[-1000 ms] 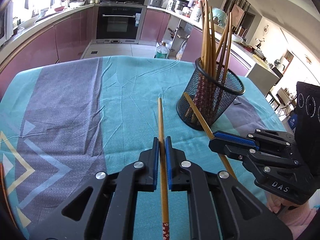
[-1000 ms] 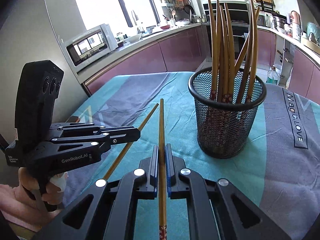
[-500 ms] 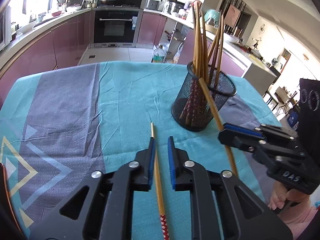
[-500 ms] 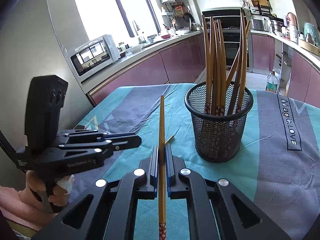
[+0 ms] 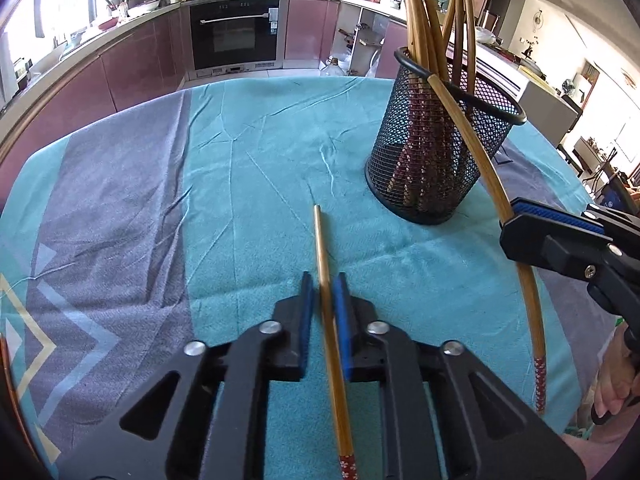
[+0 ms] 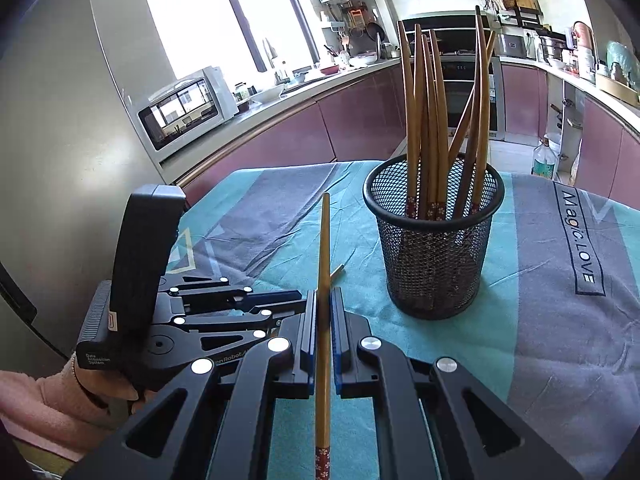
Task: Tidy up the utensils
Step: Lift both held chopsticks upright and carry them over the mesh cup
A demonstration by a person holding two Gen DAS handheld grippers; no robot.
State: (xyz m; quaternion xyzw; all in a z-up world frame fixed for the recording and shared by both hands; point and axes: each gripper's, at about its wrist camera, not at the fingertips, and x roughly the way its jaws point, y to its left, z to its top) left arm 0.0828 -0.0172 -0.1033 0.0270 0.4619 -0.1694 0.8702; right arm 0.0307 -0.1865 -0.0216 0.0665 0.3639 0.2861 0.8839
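A black mesh holder (image 5: 432, 168) (image 6: 436, 264) with several wooden chopsticks upright in it stands on the teal cloth. My left gripper (image 5: 323, 280) (image 6: 298, 298) is low over the cloth. Its jaws are closing on a wooden chopstick (image 5: 322, 248), and the blue pads sit tight beside it. That chopstick's far tip (image 6: 338, 270) rests on the cloth. My right gripper (image 6: 324, 294) (image 5: 508, 220) is shut on a second chopstick (image 6: 325, 240) (image 5: 472, 136). It is held tilted upward, its tip near the holder's rim in the left wrist view.
The teal and grey tablecloth (image 5: 248, 184) covers the table, with "Magic LOVE" lettering (image 6: 580, 236) to the right of the holder. A person's hand (image 6: 100, 384) in a pink sleeve holds the left gripper. Kitchen cabinets and an oven (image 5: 234, 32) stand beyond the table.
My left gripper opened briefly and its chopstick settled onto the cloth. It then sank and closed around the stick again. The right gripper's chopstick tilted upward, nearer the holder.
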